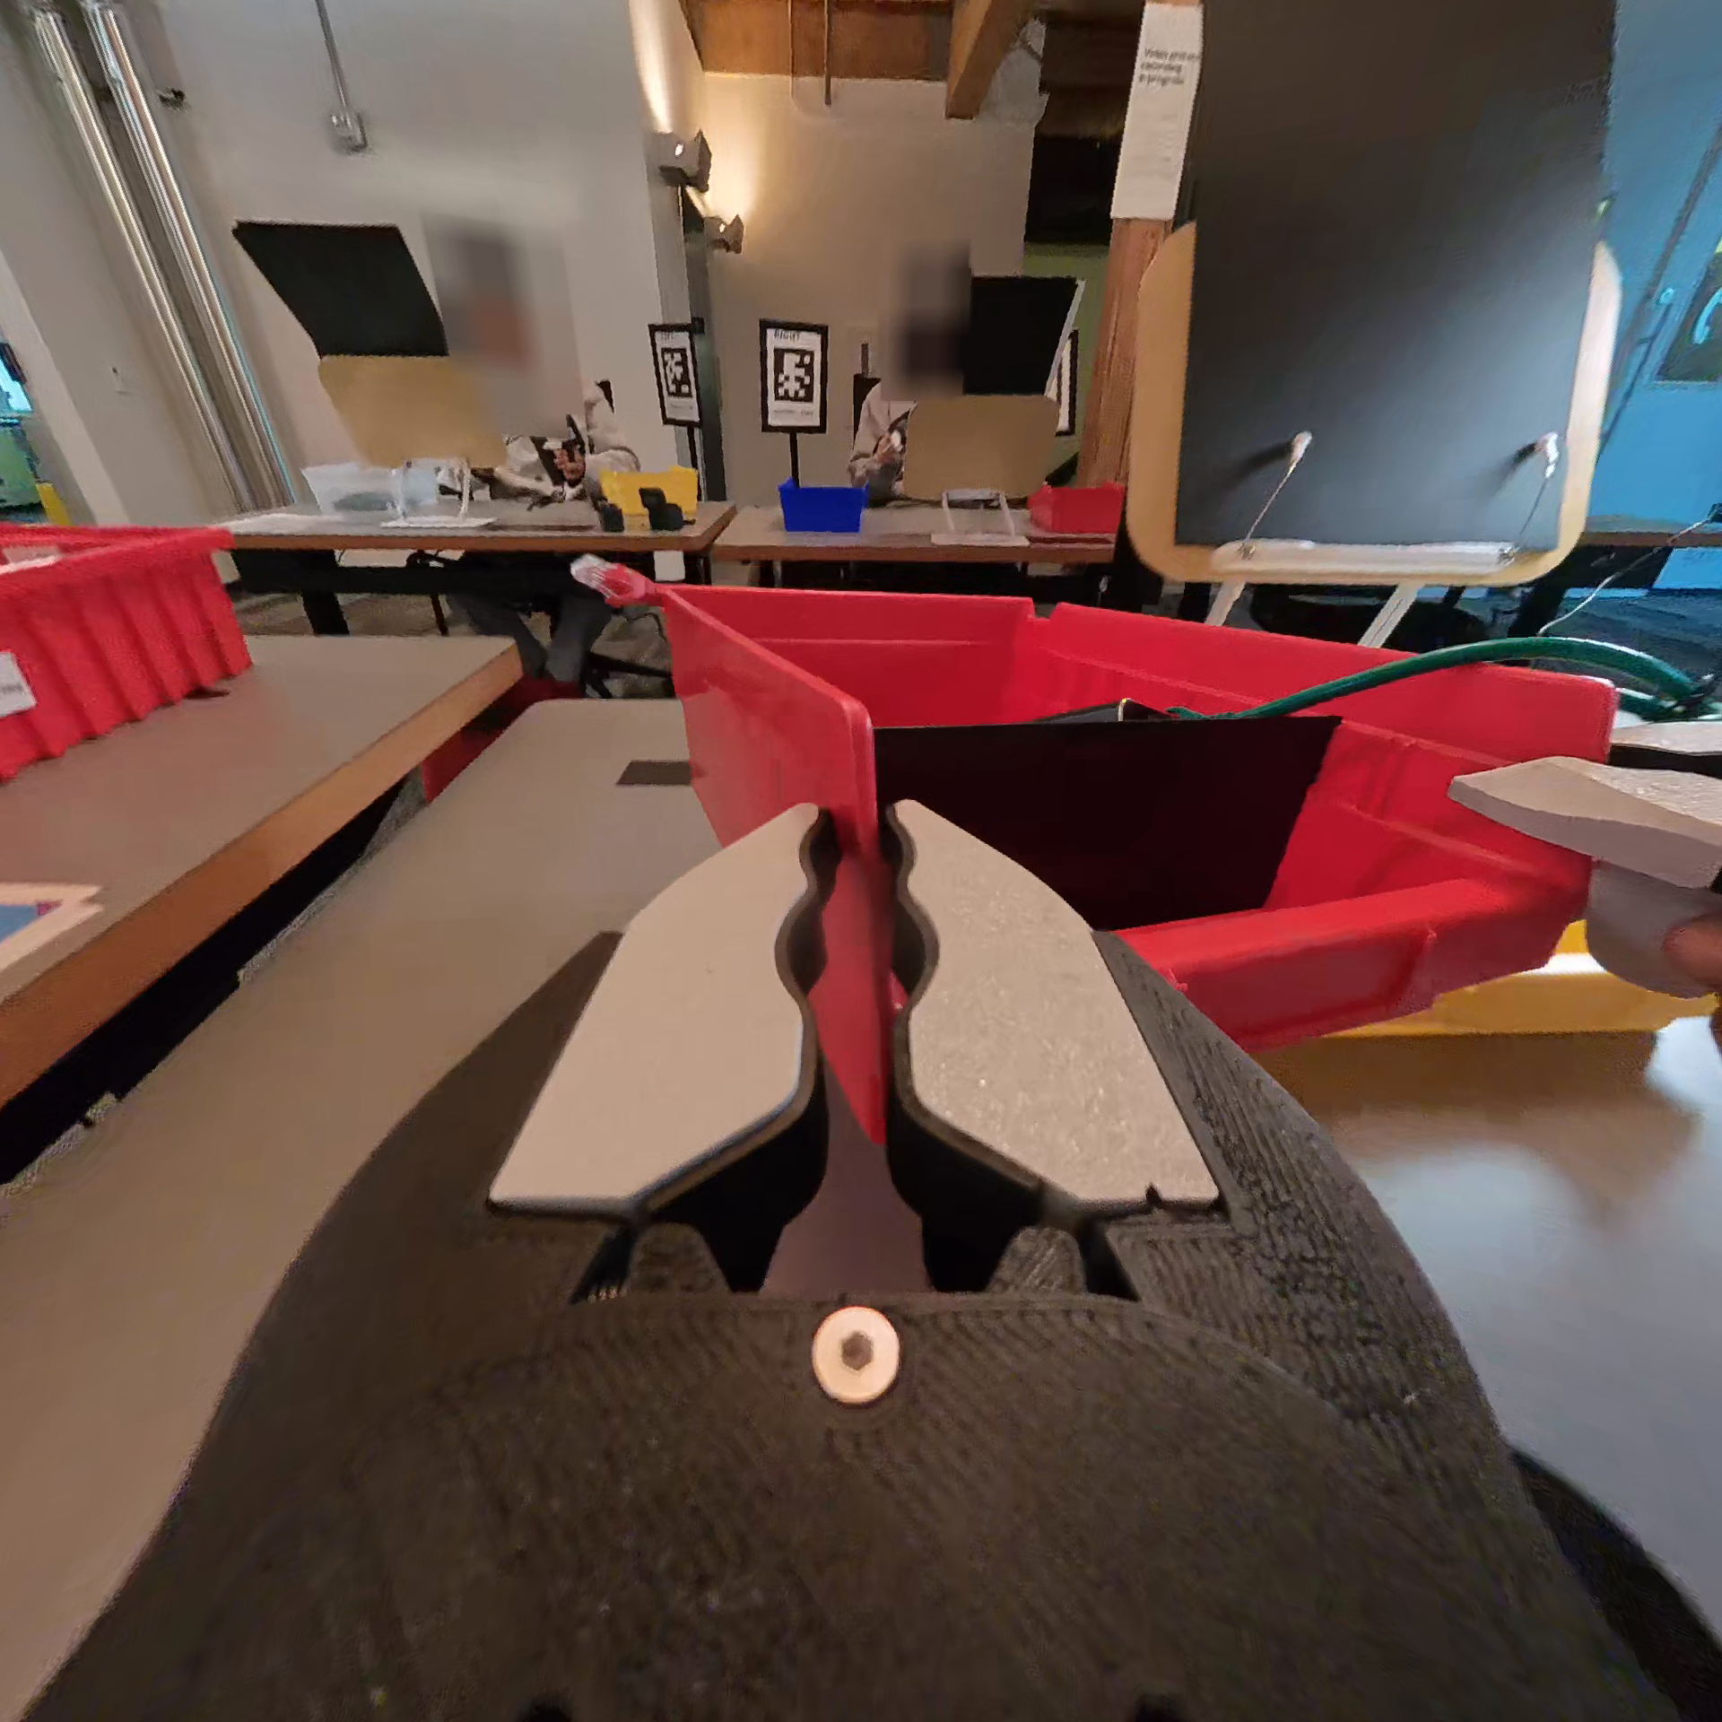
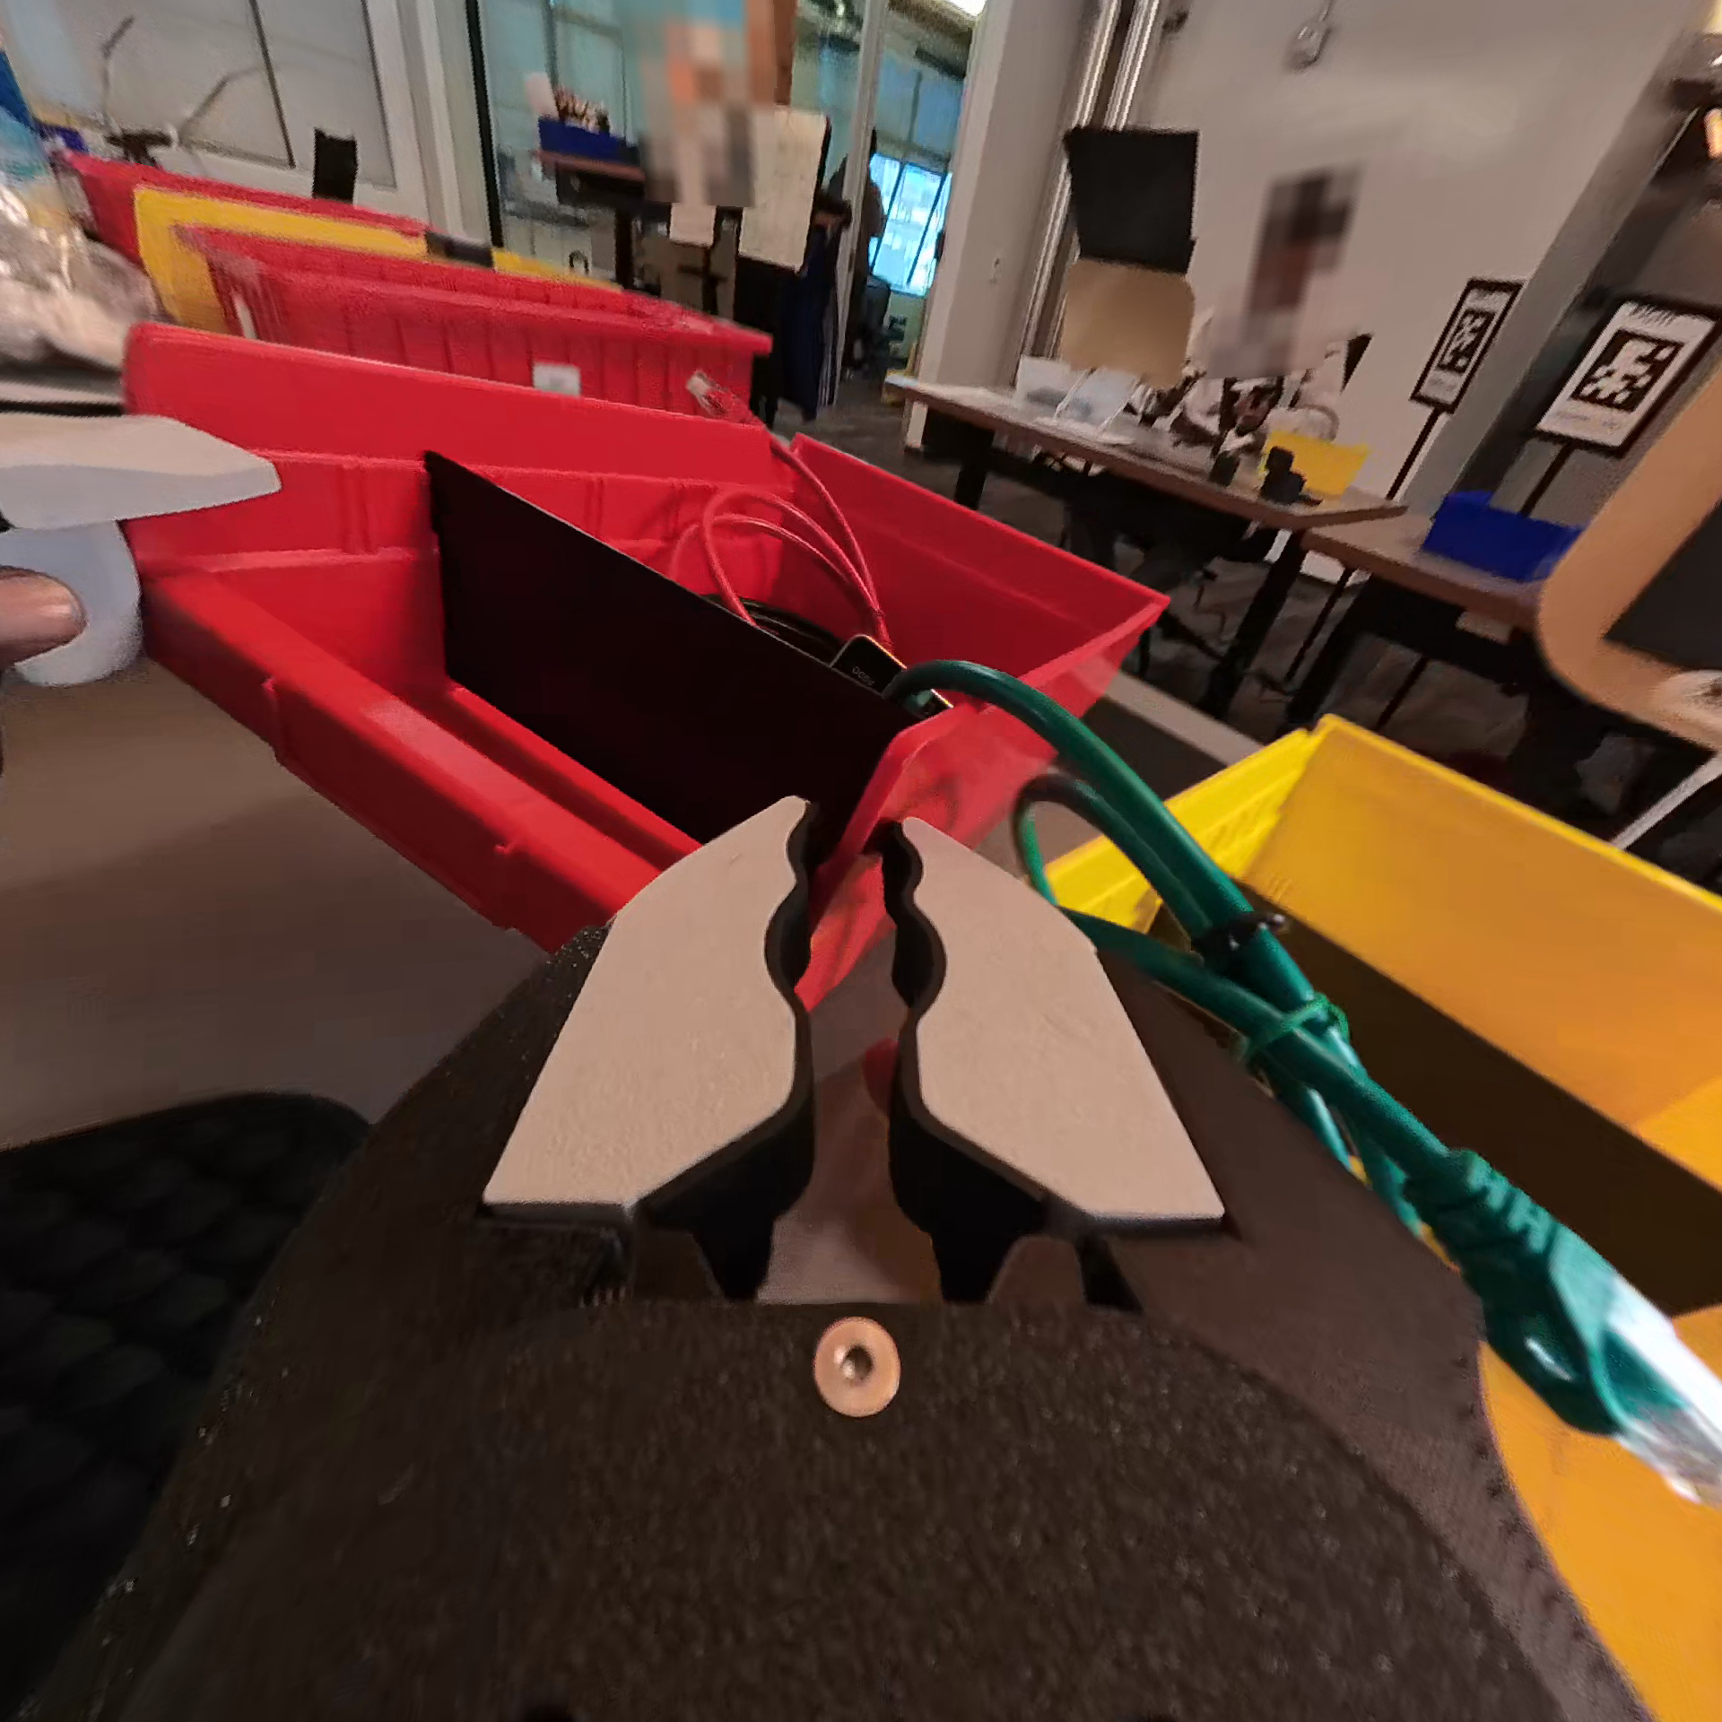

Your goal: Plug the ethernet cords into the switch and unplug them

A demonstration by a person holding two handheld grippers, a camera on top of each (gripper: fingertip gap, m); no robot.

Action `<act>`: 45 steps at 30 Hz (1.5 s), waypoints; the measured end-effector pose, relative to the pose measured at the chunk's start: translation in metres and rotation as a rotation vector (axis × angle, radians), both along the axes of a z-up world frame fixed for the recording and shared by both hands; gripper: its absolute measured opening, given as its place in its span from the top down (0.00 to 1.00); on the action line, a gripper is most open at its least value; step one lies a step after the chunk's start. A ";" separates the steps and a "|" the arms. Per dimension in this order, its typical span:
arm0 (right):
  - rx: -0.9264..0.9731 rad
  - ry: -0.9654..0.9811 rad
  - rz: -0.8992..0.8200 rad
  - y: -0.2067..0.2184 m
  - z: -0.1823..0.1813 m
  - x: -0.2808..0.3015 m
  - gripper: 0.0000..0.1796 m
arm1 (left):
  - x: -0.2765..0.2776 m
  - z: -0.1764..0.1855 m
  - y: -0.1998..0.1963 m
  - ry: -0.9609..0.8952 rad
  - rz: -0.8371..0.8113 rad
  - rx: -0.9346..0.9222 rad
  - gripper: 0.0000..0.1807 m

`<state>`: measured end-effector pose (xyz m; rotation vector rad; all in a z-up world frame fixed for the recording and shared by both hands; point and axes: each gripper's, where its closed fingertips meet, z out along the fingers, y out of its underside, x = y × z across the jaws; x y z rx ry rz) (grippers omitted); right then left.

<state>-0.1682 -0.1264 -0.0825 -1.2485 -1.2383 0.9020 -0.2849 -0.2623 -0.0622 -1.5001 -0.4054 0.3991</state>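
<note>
A red bin (image 1: pixel 1379 895) with a black divider (image 1: pixel 1100 820) stands on the table. My left gripper (image 1: pixel 857 822) is shut on the bin's left end wall. My right gripper (image 2: pixel 848 831) is shut on the bin's right end wall (image 2: pixel 932 773). A green ethernet cord (image 2: pixel 1211 895) runs out over that wall, and its plug (image 2: pixel 1659 1426) hangs free at my right. A red ethernet cord (image 2: pixel 801 540) is coiled inside, and its plug (image 1: pixel 606 580) pokes over the far corner. A corner of a black device (image 2: pixel 862 663), probably the switch, shows behind the divider.
A yellow bin (image 2: pixel 1398 839) stands directly right of the red bin. More red and yellow bins (image 2: pixel 466 307) line the table behind it. A black easel board (image 1: pixel 1379 280) stands behind on the right. A second table (image 1: pixel 233 745) lies to the left across a gap. The gap from one gripper's tips to the other's is roughly 20 cm.
</note>
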 end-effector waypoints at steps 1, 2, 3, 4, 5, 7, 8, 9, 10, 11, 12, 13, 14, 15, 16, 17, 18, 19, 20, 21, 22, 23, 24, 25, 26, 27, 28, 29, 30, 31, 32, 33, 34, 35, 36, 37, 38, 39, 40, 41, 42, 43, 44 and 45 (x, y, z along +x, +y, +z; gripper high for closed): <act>-0.002 -0.022 0.004 -0.002 -0.010 -0.002 0.93 | -0.004 -0.010 -0.001 -0.008 0.003 -0.011 0.95; -0.006 -0.046 0.005 -0.003 -0.019 -0.004 0.92 | -0.007 -0.021 -0.001 -0.018 0.003 -0.026 0.96; -0.013 -0.061 0.008 -0.004 -0.028 -0.005 0.92 | -0.010 -0.031 0.000 -0.029 0.003 -0.043 0.96; -0.007 -0.074 0.000 -0.003 -0.034 -0.006 0.92 | -0.013 -0.040 0.001 -0.032 0.006 -0.063 0.96; 0.008 -0.088 -0.017 -0.001 -0.039 -0.006 0.92 | -0.014 -0.047 0.003 -0.026 0.005 -0.073 0.96; 0.007 -0.107 -0.046 0.006 -0.044 -0.005 0.92 | -0.014 -0.060 0.009 -0.045 -0.011 -0.117 0.96; -0.005 -0.122 -0.056 0.010 -0.048 -0.004 0.92 | -0.013 -0.064 0.013 -0.055 -0.023 -0.138 0.96; -0.019 -0.135 -0.061 0.013 -0.052 -0.003 0.92 | -0.013 -0.067 0.017 -0.065 -0.033 -0.163 0.96; -0.032 -0.156 -0.053 0.013 -0.057 -0.002 0.92 | -0.013 -0.072 0.022 -0.076 -0.043 -0.193 0.94; -0.039 -0.181 -0.050 0.014 -0.062 -0.001 0.91 | -0.012 -0.077 0.027 -0.091 -0.065 -0.232 0.91; -0.044 -0.192 -0.048 0.014 -0.065 0.001 0.91 | -0.010 -0.085 0.032 -0.112 -0.092 -0.282 0.86; -0.048 -0.189 -0.040 0.013 -0.064 0.004 0.90 | -0.008 -0.095 0.037 -0.135 -0.121 -0.339 0.80; -0.054 -0.175 -0.027 0.011 -0.061 0.008 0.90 | -0.006 -0.101 0.040 -0.145 -0.142 -0.378 0.76; -0.054 -0.163 -0.016 0.009 -0.056 0.014 0.89 | -0.005 -0.101 0.042 -0.135 -0.142 -0.382 0.74; -0.052 -0.162 -0.005 0.008 -0.052 0.020 0.88 | -0.005 -0.098 0.041 -0.120 -0.132 -0.384 0.73; -0.058 -0.170 0.008 0.008 -0.049 0.027 0.86 | -0.005 -0.095 0.040 -0.099 -0.121 -0.387 0.72; -0.068 -0.181 0.023 0.009 -0.046 0.034 0.84 | -0.005 -0.090 0.038 -0.067 -0.108 -0.388 0.71; -0.070 -0.200 0.032 0.013 -0.044 0.042 0.82 | -0.004 -0.084 0.036 -0.028 -0.097 -0.392 0.71; -0.058 -0.224 0.038 0.018 -0.043 0.049 0.81 | -0.002 -0.078 0.034 0.012 -0.092 -0.408 0.70; -0.035 -0.253 0.035 0.026 -0.042 0.057 0.80 | 0.001 -0.072 0.032 0.046 -0.094 -0.429 0.70; -0.006 -0.283 0.029 0.034 -0.041 0.064 0.79 | 0.007 -0.067 0.033 0.065 -0.116 -0.442 0.69; 0.026 -0.318 0.019 0.044 -0.041 0.071 0.77 | 0.015 -0.060 0.035 0.067 -0.159 -0.436 0.70; 0.055 -0.359 0.006 0.054 -0.043 0.077 0.76 | 0.023 -0.052 0.038 0.069 -0.191 -0.426 0.71; 0.074 -0.395 0.001 0.063 -0.045 0.082 0.75 | 0.030 -0.045 0.040 0.088 -0.225 -0.431 0.71; 0.085 -0.430 0.013 0.068 -0.048 0.085 0.75 | 0.037 -0.042 0.044 0.111 -0.266 -0.455 0.72; 0.092 -0.469 0.029 0.073 -0.052 0.088 0.74 | 0.046 -0.043 0.048 0.124 -0.320 -0.490 0.72; 0.110 -0.513 0.045 0.077 -0.056 0.089 0.74 | 0.055 -0.048 0.053 0.126 -0.384 -0.540 0.71; 0.138 -0.563 0.060 0.082 -0.062 0.090 0.72 | 0.063 -0.054 0.058 0.133 -0.440 -0.593 0.71; 0.157 -0.603 0.078 0.085 -0.066 0.091 0.72 | 0.067 -0.061 0.063 0.169 -0.471 -0.641 0.71; 0.161 -0.635 0.104 0.086 -0.070 0.091 0.71 | 0.068 -0.068 0.066 0.230 -0.482 -0.703 0.70; 0.161 -0.664 0.142 0.086 -0.072 0.092 0.71 | 0.068 -0.079 0.068 0.288 -0.486 -0.782 0.70; 0.160 -0.697 0.171 0.086 -0.075 0.094 0.70 | 0.068 -0.089 0.069 0.327 -0.498 -0.857 0.68; 0.165 -0.750 0.194 0.088 -0.079 0.097 0.69 | 0.070 -0.099 0.071 0.345 -0.525 -0.911 0.68; 0.181 -0.822 0.221 0.090 -0.086 0.101 0.68 | 0.072 -0.108 0.072 0.349 -0.555 -0.947 0.67; 0.208 -0.882 0.235 0.093 -0.093 0.104 0.68 | 0.073 -0.115 0.074 0.347 -0.577 -0.977 0.67; 0.241 -0.930 0.246 0.097 -0.100 0.105 0.67 | 0.073 -0.123 0.076 0.346 -0.596 -1.007 0.66; 0.271 -0.958 0.245 0.100 -0.106 0.103 0.67 | 0.072 -0.130 0.078 0.349 -0.608 -1.034 0.66; 0.295 -0.973 0.232 0.103 -0.110 0.098 0.67 | 0.071 -0.135 0.081 0.359 -0.612 -1.056 0.66; 0.309 -0.996 0.225 0.105 -0.115 0.094 0.67 | 0.069 -0.140 0.084 0.374 -0.612 -1.076 0.66; 0.320 -1.025 0.218 0.108 -0.120 0.092 0.67 | 0.067 -0.144 0.087 0.390 -0.609 -1.096 0.66; 0.335 -1.049 0.202 0.112 -0.124 0.089 0.68 | 0.064 -0.147 0.090 0.409 -0.599 -1.113 0.67; 0.339 -1.074 0.196 0.116 -0.129 0.089 0.69 | 0.062 -0.150 0.093 0.424 -0.591 -1.129 0.68; 0.337 -1.081 0.195 0.119 -0.132 0.088 0.72 | 0.059 -0.153 0.094 0.431 -0.586 -1.144 0.70; 0.317 -1.073 0.209 0.118 -0.133 0.088 0.73 | 0.057 -0.156 0.096 0.432 -0.584 -1.151 0.71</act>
